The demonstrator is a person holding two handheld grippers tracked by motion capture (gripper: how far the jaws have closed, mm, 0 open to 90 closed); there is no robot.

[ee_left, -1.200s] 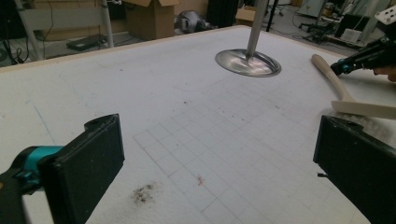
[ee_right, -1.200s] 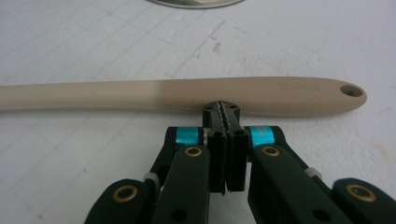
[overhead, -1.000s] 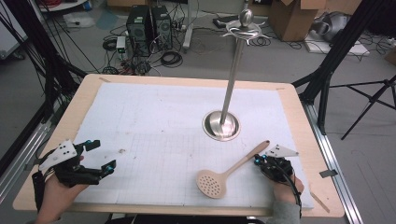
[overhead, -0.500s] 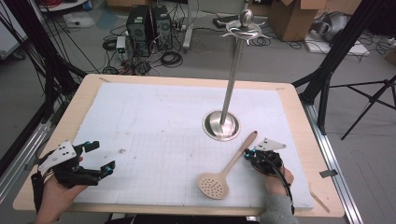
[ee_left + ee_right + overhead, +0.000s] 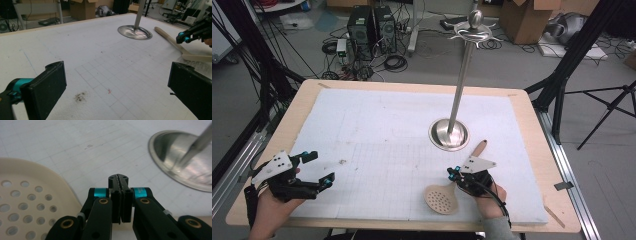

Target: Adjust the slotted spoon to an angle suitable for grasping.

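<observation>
Slotted spoon (image 5: 443, 198): lies flat on the desk (image 5: 377, 135), near right, handle running under the right gripper toward the stand.
Right gripper (image 5: 454, 173): fingers pressed together with nothing between them, hovering over the handle, likely lining up a grasp.
Left gripper (image 5: 319, 167): fingers wide, parked near left, out of the way.
Stand (image 5: 450, 134): upright, just beyond the handle's tip; hooks up top probably for hanging the spoon.

White mat (image 5: 377, 135) on wooden table (image 5: 532, 135)

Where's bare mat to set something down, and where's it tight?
Free: the mat from the left gripper up to the far edge, left of the stand base. Crowded: near-right corner, where the slotted spoon and right gripper sit by the base.
</observation>
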